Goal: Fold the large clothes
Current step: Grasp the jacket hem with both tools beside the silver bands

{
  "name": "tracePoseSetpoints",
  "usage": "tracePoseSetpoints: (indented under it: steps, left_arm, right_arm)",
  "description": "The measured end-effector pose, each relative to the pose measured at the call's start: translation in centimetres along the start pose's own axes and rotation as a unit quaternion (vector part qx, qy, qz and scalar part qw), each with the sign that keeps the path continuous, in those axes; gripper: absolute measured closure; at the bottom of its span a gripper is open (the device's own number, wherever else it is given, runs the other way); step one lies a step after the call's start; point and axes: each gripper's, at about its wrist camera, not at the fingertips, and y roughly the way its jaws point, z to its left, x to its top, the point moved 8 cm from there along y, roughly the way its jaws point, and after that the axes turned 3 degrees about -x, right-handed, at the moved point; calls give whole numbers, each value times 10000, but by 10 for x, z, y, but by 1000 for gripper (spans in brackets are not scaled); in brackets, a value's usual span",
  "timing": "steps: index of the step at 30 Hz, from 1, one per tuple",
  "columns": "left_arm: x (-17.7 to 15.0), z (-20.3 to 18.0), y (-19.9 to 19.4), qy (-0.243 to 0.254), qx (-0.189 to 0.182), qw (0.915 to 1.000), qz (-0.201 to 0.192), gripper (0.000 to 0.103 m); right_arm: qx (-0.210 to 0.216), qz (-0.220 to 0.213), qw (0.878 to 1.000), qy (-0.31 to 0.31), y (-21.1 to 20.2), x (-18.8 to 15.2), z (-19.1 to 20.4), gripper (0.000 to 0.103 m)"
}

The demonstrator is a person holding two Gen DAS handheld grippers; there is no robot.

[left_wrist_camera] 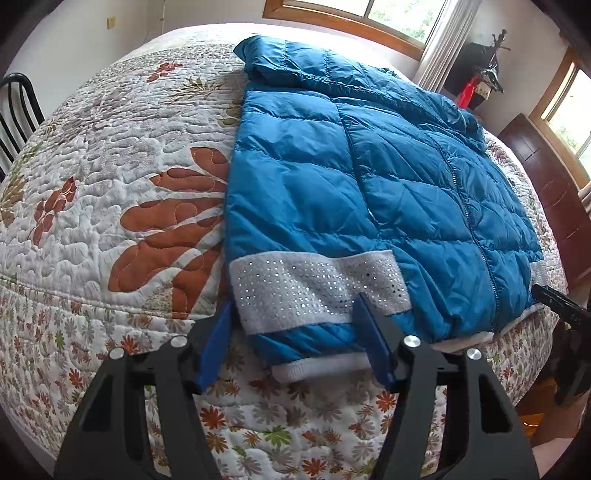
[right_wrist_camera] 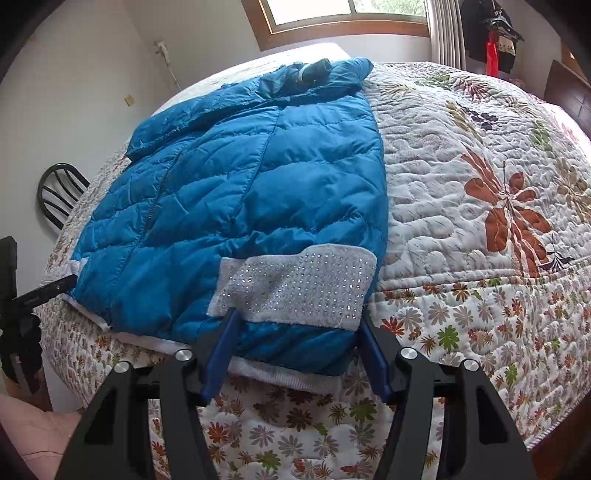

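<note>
Both tongs are spread wide and pinch nothing. Left tongs (left_wrist_camera: 293, 317) sit at the near edge of the bed, blue fingertips (left_wrist_camera: 364, 314) on either side of a folded sleeve's white, sparkly cuff band (left_wrist_camera: 317, 291). Right tongs (right_wrist_camera: 297, 332) are placed the same way at the other sleeve, straddling its studded white band (right_wrist_camera: 295, 291). Which fingers actually touch the fabric is hard to tell.

Between them lies a blue quilted puffer jacket (left_wrist_camera: 369, 177), spread front-up on a bed covered by a white quilt (left_wrist_camera: 110, 177) printed with orange and brown flowers. Its sleeves are folded inward over the body, the zipper (left_wrist_camera: 469, 206) runs down the middle, and the hood (right_wrist_camera: 314, 72) is at the far end toward the window (right_wrist_camera: 347, 14). Its white ribbed hem (right_wrist_camera: 280, 373) hangs just over the near edge of the mattress.

Beside the bed stands a black metal chair (right_wrist_camera: 59, 192). Dark wooden furniture (left_wrist_camera: 546, 184) stands on the opposite side, and a curtain (left_wrist_camera: 439, 48) hangs by the window.
</note>
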Motion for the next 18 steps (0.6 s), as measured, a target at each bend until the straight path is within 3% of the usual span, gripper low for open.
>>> tracePoseSetpoints:
  steps: [2,7,13,18]
  left_arm:
    - [0,-1,1,-36,-6,10000,8,43]
    - [1,-7,-5,-16,-1,9999,-117,69]
    - [5,-7,-12,-1,24,9997,-248,84]
    - [6,-11,-24,1,-58,9991,-416,89]
  right_arm:
    - [32,-13,10000,21,1,1,-1,50]
    - [146,-183,9997,88,-6,5,-2,78]
    - [340,-315,9988,172,-14,8,-3,85]
    - [461,-544,9973,161,-30,14,-1,90]
